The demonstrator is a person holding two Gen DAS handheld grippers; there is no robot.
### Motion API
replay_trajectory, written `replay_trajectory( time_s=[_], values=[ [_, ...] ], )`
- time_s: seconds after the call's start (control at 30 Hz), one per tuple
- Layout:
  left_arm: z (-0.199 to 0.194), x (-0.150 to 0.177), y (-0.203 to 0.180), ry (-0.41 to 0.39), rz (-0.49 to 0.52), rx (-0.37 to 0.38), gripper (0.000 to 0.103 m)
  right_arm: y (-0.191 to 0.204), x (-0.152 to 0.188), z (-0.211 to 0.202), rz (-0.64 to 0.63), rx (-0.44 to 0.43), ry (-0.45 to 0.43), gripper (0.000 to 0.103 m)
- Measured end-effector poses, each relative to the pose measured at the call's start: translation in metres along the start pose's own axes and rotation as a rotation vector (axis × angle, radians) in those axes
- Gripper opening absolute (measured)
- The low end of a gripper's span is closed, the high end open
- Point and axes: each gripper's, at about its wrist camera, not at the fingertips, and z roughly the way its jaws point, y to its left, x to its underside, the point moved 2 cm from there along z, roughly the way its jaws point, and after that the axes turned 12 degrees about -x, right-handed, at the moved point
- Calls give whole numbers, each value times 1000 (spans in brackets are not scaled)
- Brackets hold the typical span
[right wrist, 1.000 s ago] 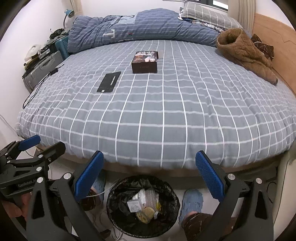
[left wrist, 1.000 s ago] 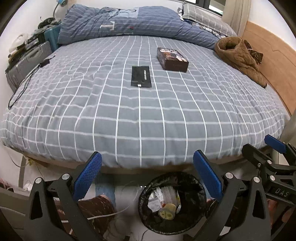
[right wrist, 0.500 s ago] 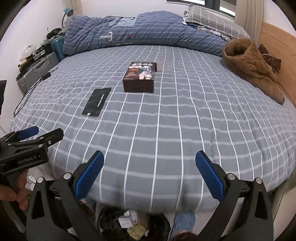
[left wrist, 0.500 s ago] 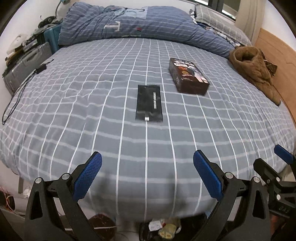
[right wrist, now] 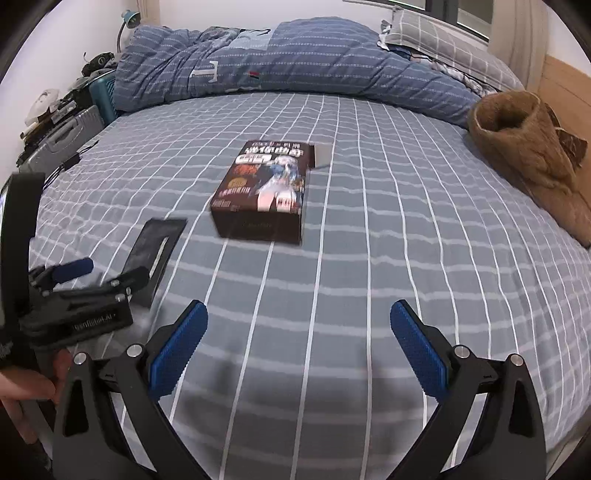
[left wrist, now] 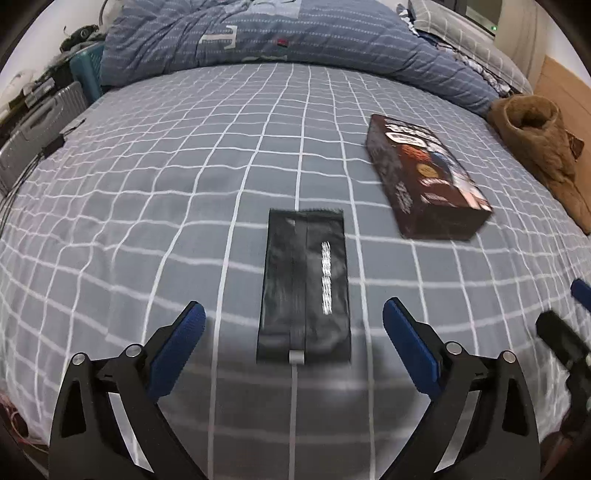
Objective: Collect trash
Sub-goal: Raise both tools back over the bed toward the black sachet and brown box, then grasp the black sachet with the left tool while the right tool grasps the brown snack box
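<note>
My left gripper (left wrist: 291,325) gapes wide and empty over the flat black wrapper (left wrist: 304,286) near the bed's (left wrist: 147,184) front edge; my right gripper (right wrist: 297,338), equally wide and empty, faces the dark printed box (right wrist: 264,192) mid-bed.

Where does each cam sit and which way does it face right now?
Left wrist: on the left gripper, looking along its open blue fingers across the bed, straight at the flat black wrapper; the right gripper shows at the right edge.
Right wrist: on the right gripper, fingers open, facing the dark printed box; the left gripper and the person's left hand show at the left edge.
Shared: wrapper, box, brown coat, blue duvet.
</note>
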Motion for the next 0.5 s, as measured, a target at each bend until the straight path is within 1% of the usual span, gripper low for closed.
replay_trajectory(
  time_s=[0.07,0.2,0.3,0.37,0.4,0.43,0.47,0.5],
  values=[
    [13,-5,-3,12,12,-10,88,0,-16,12,-6,-4,-9,95],
    [26,-9,-3,21,0,-6,82,5,-43,35,-14,-15,-23,95],
    [31,-10,-1,20,1,-26,69,11,-61,56,-27,-14,-17,95],
    [34,-12,0,16,9,-35,57,14,-69,73,-30,-4,1,95],
    [35,-13,1,15,12,-35,54,13,-72,79,-26,0,8,95],
    [35,-13,1,15,15,-34,49,13,-74,90,-14,5,28,95],
    [36,-13,2,12,15,-29,47,13,-76,97,-6,-4,35,95],
    [34,-12,2,11,13,-23,47,14,-77,102,-1,-13,44,95]
  ],
)
